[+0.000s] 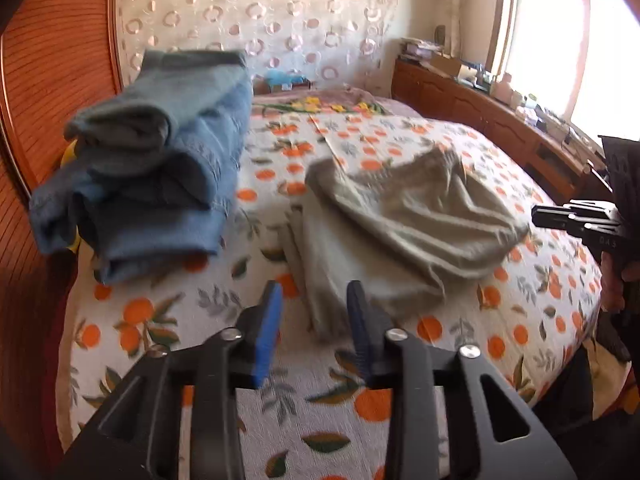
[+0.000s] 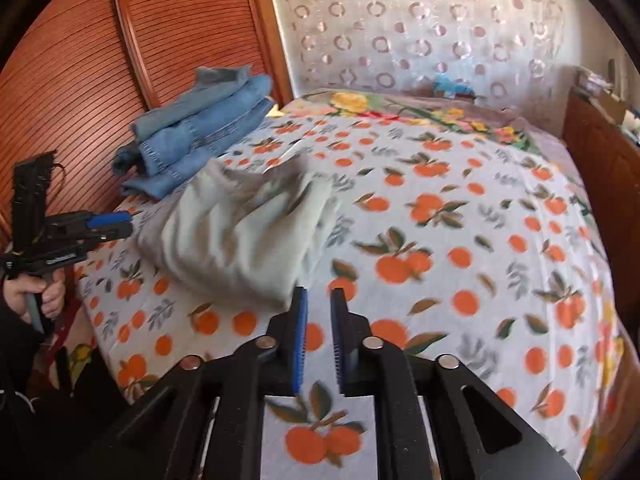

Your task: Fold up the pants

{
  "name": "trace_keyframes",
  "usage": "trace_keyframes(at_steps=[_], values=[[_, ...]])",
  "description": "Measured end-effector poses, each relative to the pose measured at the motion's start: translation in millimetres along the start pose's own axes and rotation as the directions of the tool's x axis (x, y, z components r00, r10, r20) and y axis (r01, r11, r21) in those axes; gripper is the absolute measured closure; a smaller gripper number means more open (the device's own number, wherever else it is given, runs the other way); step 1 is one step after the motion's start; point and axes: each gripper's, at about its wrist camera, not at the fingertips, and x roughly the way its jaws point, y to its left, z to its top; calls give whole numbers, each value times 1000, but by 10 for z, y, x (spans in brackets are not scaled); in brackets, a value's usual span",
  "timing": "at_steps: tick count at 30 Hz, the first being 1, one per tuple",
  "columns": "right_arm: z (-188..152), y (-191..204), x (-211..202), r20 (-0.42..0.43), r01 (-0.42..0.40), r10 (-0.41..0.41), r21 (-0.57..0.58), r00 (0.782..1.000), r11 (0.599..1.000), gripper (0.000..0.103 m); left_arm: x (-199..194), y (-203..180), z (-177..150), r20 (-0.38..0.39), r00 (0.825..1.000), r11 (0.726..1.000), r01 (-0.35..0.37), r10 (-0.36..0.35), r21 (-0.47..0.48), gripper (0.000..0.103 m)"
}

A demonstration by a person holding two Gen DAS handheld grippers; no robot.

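Light grey-beige pants (image 1: 400, 228) lie loosely folded and rumpled on the bed with the orange-print cover (image 1: 280, 400); they also show in the right wrist view (image 2: 240, 232). My left gripper (image 1: 314, 320) is open and empty, hovering just short of the pants' near edge. My right gripper (image 2: 319, 328) is open with a narrower gap, empty, above the cover just right of the pants' corner. Each gripper shows in the other's view: the right one (image 1: 560, 216) at the bed's right side, the left one (image 2: 108, 226) at the left side.
A stack of folded blue jeans (image 1: 160, 160) sits at the bed's far left by the slatted wooden wardrobe door (image 2: 120, 40). A wooden sideboard (image 1: 500, 120) with clutter runs along the right, under a bright window. A patterned curtain hangs behind the bed.
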Motion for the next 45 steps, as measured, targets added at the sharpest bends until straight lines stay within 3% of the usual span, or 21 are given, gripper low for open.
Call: trace_keyframes(at_steps=[6, 9, 20, 23, 38, 40, 45], values=[[278, -32, 183, 10, -7, 7, 2, 1000, 1000, 56, 252, -47, 339, 10, 1000, 1000, 16, -17, 23, 61], [436, 5, 350, 11, -40, 40, -10, 999, 999, 53, 447, -89, 447, -24, 999, 999, 37, -36, 26, 61], [754, -124, 1129, -115, -104, 102, -17, 988, 994, 51, 893, -50, 534, -140, 990, 999, 32, -30, 10, 59], [750, -130, 1180, -114, -117, 115, -14, 987, 993, 51, 867, -48, 506, -142, 990, 1000, 16, -15, 10, 54], [677, -165, 1175, -103, -156, 155, -10, 983, 988, 51, 740, 43, 327, -129, 992, 999, -8, 3, -40, 51], [668, -169, 1167, -103, -162, 161, -3, 982, 987, 52, 728, 57, 311, -125, 992, 999, 0, -6, -52, 53], [639, -133, 1157, -112, -176, 174, -9, 978, 984, 59, 690, 62, 281, -119, 992, 997, 36, -45, -71, 68]])
